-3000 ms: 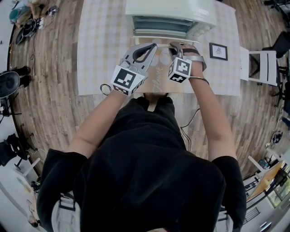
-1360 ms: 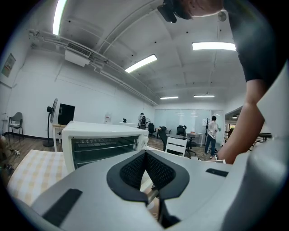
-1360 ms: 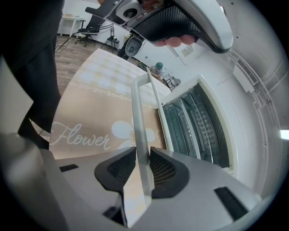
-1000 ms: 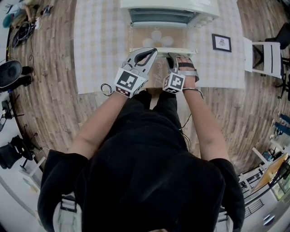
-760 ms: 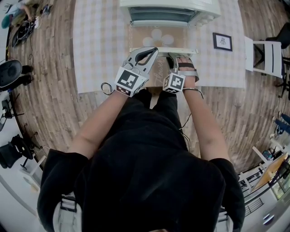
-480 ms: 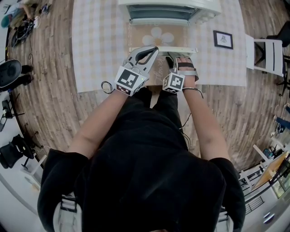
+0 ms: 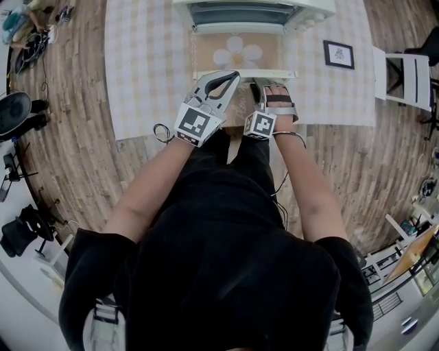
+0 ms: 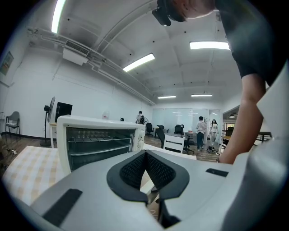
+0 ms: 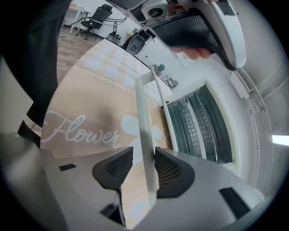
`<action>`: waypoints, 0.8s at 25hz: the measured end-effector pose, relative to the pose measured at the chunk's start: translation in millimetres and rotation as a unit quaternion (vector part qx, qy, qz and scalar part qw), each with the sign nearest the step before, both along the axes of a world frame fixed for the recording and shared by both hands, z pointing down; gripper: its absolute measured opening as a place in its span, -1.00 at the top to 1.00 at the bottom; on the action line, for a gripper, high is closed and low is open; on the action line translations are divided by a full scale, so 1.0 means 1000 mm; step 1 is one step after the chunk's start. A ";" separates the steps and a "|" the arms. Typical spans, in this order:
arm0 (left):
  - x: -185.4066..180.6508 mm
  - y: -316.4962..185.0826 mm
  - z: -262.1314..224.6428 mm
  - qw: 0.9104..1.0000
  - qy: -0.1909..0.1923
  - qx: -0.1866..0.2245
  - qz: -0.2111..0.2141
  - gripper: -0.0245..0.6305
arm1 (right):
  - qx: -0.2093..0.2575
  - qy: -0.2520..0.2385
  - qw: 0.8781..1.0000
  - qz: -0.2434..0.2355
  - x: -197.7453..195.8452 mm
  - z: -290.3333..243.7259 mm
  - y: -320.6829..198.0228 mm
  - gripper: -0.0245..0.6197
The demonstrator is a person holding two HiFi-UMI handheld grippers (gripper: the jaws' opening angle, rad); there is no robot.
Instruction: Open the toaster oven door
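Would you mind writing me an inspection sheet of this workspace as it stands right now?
Surface: checked tablecloth, beige Flower mat before the oven.
Job's things: toaster oven, door folded down open.
Clutter: small framed picture on the cloth.
Grippers: left gripper shut, empty; right gripper jaws have just been opening, door handle between them, ungripped.
Cables: loop by the left gripper; cord on the floor.
Surroundings: wood floor, white chair, dark gear.

The white toaster oven [image 7: 255, 9] sits at the far side of the table [image 7: 147, 68], its open mouth facing me with wire racks [image 9: 201, 124] showing inside. Its glass door [image 7: 236, 51] is swung right down towards me and lies about flat. The white bar handle [image 7: 281, 73] runs along its near edge.
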State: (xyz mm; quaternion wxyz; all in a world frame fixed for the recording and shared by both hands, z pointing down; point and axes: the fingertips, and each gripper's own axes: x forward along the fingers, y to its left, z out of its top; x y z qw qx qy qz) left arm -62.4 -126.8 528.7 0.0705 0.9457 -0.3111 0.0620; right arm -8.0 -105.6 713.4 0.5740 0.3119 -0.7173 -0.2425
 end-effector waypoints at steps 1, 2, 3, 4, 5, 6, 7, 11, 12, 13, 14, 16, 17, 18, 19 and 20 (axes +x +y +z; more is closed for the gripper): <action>0.000 0.002 0.000 1.000 -0.001 0.006 0.000 0.89 | 0.003 0.001 1.000 0.000 0.000 0.002 0.002 0.45; 0.001 0.001 0.000 1.000 -0.001 0.010 0.001 0.89 | 0.004 0.001 1.000 0.001 0.001 0.005 0.001 0.45; 0.002 -0.004 0.001 1.000 -0.001 0.013 0.001 0.89 | 0.004 0.001 1.000 0.002 0.001 0.007 -0.005 0.45; 0.002 -0.015 0.001 1.000 0.001 0.012 0.001 0.89 | 0.003 0.002 1.000 0.002 0.001 0.010 -0.016 0.44; 0.002 -0.029 0.002 1.000 0.004 0.010 0.000 0.89 | 0.003 0.002 1.000 0.001 0.002 0.012 -0.029 0.43; 0.002 -0.039 0.002 1.000 0.006 0.007 -0.001 0.89 | 0.001 0.002 1.000 0.000 0.002 0.015 -0.039 0.41; 0.002 -0.041 0.002 1.000 0.008 0.004 -0.002 0.89 | 0.000 0.003 1.000 -0.001 0.001 0.018 -0.040 0.39; 0.001 0.003 0.002 1.000 0.005 0.005 0.001 0.89 | -0.002 0.004 1.000 -0.005 0.000 0.028 0.005 0.26; 0.000 0.003 0.001 1.000 0.003 0.005 0.001 0.89 | -0.004 0.004 1.000 -0.005 0.000 0.030 0.005 0.24; 0.000 -0.005 0.000 1.000 0.002 0.004 0.001 0.89 | -0.008 0.003 1.000 -0.005 0.000 0.031 -0.001 0.22; -0.002 -0.017 -0.001 1.000 0.000 0.003 0.000 0.88 | -0.012 0.003 1.000 -0.006 0.000 0.032 -0.011 0.21; -0.004 -0.031 -0.001 1.000 -0.002 0.001 -0.003 0.89 | -0.019 0.002 1.000 -0.007 -0.001 0.034 -0.022 0.20; -0.005 -0.028 0.000 1.000 -0.002 0.001 -0.004 0.89 | -0.021 0.003 1.000 -0.008 0.000 0.036 -0.019 0.20; -0.005 -0.020 0.001 1.000 -0.003 0.001 -0.004 0.89 | -0.021 0.005 1.000 -0.009 0.000 0.037 -0.013 0.20; -0.005 -0.012 0.002 1.000 -0.004 -0.002 -0.005 0.88 | -0.021 0.006 1.000 -0.009 0.001 0.039 -0.006 0.20; -0.004 -0.006 0.004 1.000 -0.004 -0.006 -0.005 0.89 | -0.021 0.006 1.000 -0.010 0.002 0.041 -0.001 0.20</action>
